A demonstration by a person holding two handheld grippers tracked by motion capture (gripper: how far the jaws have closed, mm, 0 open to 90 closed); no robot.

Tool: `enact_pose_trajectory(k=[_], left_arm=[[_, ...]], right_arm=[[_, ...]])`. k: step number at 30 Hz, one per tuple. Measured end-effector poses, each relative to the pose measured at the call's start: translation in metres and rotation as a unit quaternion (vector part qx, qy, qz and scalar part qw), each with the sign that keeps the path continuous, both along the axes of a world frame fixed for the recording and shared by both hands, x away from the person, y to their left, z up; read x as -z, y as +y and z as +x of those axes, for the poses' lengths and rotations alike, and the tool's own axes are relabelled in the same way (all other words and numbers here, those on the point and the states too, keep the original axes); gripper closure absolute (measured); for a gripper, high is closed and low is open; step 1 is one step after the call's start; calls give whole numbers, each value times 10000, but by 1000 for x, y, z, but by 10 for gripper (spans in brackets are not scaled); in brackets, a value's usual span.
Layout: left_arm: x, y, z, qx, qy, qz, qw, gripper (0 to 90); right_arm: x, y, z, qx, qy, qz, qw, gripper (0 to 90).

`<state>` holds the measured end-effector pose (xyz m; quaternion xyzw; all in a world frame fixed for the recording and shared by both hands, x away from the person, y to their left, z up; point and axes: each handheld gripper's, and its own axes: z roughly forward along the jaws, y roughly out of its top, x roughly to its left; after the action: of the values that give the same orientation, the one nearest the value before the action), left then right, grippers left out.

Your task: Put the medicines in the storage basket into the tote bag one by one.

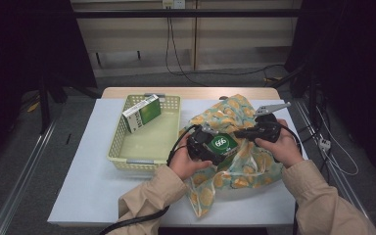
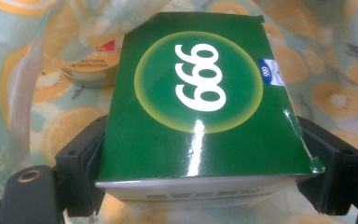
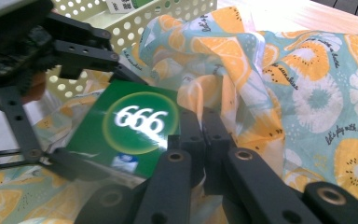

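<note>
The white counter (image 1: pixel 93 186) carries a pale yellow perforated plastic basket (image 1: pixel 122 152) at the left, with a green and white carton (image 1: pixel 141 113) inside. Right of it lies a thin cloth bag with an orange fruit print (image 1: pixel 235 171). The left hand-held gripper (image 2: pixel 200 179) clamps a glossy green "666" cardboard box (image 2: pixel 196 102) over the bag. The right hand-held gripper (image 3: pixel 204 140) is closed, pinching the bag fabric.

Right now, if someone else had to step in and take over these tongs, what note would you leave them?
Left tongs: shut on the green 666 box, held over the fruit-print cloth bag.
Right tongs: shut on a fold of the cloth bag, apparently holding it open.
Yellow basket: left of the bag, with one green and white box in it.
A small round tin lies in the bag.
Done, apparently: one box moved to the basket.
Left, likely: carry the 666 box to the basket, then the tin.
</note>
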<state>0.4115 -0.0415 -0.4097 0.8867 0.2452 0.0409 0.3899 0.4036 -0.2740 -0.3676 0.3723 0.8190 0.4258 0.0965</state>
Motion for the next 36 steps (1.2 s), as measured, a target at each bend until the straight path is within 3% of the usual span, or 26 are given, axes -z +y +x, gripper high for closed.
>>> enact_pose_trajectory(k=[3, 4, 5, 23, 36], left_arm=[[1, -4, 5, -61, -20, -39, 10000, 161], [1, -5, 6, -96, -98, 76, 9999, 161], [2, -7, 8, -123, -54, -28, 9999, 161], [9, -27, 37, -517, -150, -109, 9985, 159], [10, -26, 39, -565, -175, -110, 9982, 158]], right_arm=[[0, 0, 0, 7, 4, 11, 10000, 899], [0, 0, 0, 4, 5, 12, 10000, 898], [0, -1, 0, 3, 1, 16, 10000, 898], [2, -2, 2, -10, 11, 66, 10000, 898], [3, -3, 2, -10, 19, 60, 10000, 898]])
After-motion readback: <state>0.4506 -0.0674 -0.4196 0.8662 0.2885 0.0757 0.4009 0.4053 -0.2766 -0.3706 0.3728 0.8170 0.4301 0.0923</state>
